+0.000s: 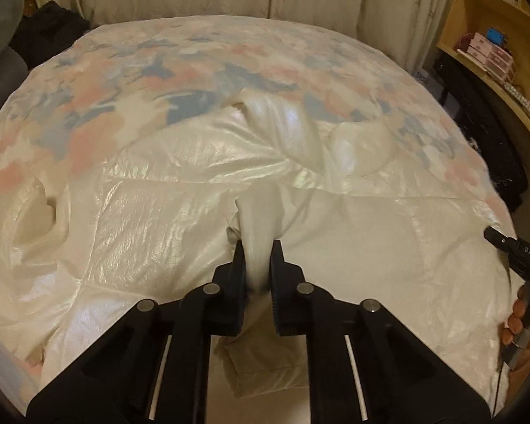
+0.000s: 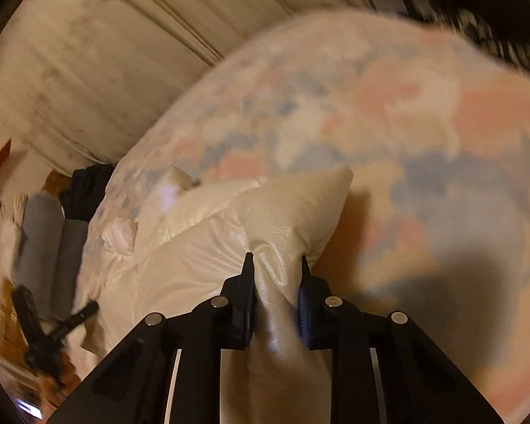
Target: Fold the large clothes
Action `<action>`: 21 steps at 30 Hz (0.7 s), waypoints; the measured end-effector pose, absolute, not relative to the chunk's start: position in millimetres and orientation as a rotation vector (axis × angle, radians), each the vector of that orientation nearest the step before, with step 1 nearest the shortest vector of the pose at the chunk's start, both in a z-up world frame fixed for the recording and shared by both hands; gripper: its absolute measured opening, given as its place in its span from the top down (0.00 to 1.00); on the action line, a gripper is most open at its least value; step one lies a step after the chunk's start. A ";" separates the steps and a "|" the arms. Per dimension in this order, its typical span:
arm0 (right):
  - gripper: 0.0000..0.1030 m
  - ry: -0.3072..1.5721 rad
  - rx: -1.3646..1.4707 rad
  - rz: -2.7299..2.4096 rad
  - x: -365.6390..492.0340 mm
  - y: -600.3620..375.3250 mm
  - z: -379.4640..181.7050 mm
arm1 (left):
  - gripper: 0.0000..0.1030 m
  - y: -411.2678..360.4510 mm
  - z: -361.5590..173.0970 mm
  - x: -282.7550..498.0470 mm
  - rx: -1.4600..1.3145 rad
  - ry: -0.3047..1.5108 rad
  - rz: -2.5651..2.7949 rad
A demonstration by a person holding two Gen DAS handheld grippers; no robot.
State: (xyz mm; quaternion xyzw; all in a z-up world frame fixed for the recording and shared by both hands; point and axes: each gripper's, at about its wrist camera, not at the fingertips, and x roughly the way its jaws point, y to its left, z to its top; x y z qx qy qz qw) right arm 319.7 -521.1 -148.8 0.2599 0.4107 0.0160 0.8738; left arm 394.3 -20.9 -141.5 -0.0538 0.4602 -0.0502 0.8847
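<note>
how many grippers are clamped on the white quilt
2. The left gripper pinches a bunched fold of the white quilt near its front edge; the right gripper clamps a puffy corner.

"das" on right gripper

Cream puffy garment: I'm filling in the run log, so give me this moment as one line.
stage: fold start | left gripper: shut on cream puffy garment | right gripper: shut on its corner | surface: floral bedspread
</note>
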 end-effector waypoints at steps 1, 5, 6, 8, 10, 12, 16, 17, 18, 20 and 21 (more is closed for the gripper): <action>0.78 0.886 0.492 0.002 323.3 -512.7 -153.0 | 0.91 -22.1 -151.3 397.7 -0.103 0.984 -0.096; 0.58 0.993 0.324 -0.101 331.6 -484.4 -163.7 | 0.88 -30.2 -163.4 394.1 -0.050 0.986 -0.068; 0.52 1.003 0.293 -0.135 330.6 -481.2 -156.1 | 0.87 -30.2 -160.0 391.9 -0.053 0.987 -0.065; 0.50 1.002 0.249 -0.169 326.0 -475.9 -138.1 | 0.83 -27.6 -150.2 387.8 -0.053 0.997 -0.060; 0.49 0.974 0.190 -0.198 314.4 -468.9 -120.7 | 0.83 -21.8 -139.5 379.5 -0.054 0.981 -0.041; 0.48 0.942 0.147 -0.218 300.1 -457.2 -101.4 | 0.83 -17.4 -123.7 369.6 -0.065 0.940 -0.027; 0.48 0.912 0.167 -0.101 281.9 -422.0 -71.1 | 0.83 -23.7 -104.3 358.3 -0.135 0.908 -0.075; 0.48 0.920 0.192 -0.046 282.3 -406.3 -70.2 | 0.83 -30.9 -104.3 358.0 -0.146 0.915 -0.097; 0.48 0.929 0.207 -0.013 284.0 -394.2 -72.3 | 0.83 -39.4 -106.2 358.4 -0.146 0.925 -0.116; 0.48 0.958 0.222 0.050 289.8 -360.0 -80.8 | 0.83 -58.2 -114.0 358.1 -0.131 0.941 -0.131; 0.48 0.968 0.214 0.061 291.9 -348.8 -85.9 | 0.83 -68.0 -120.9 358.4 -0.123 0.950 -0.135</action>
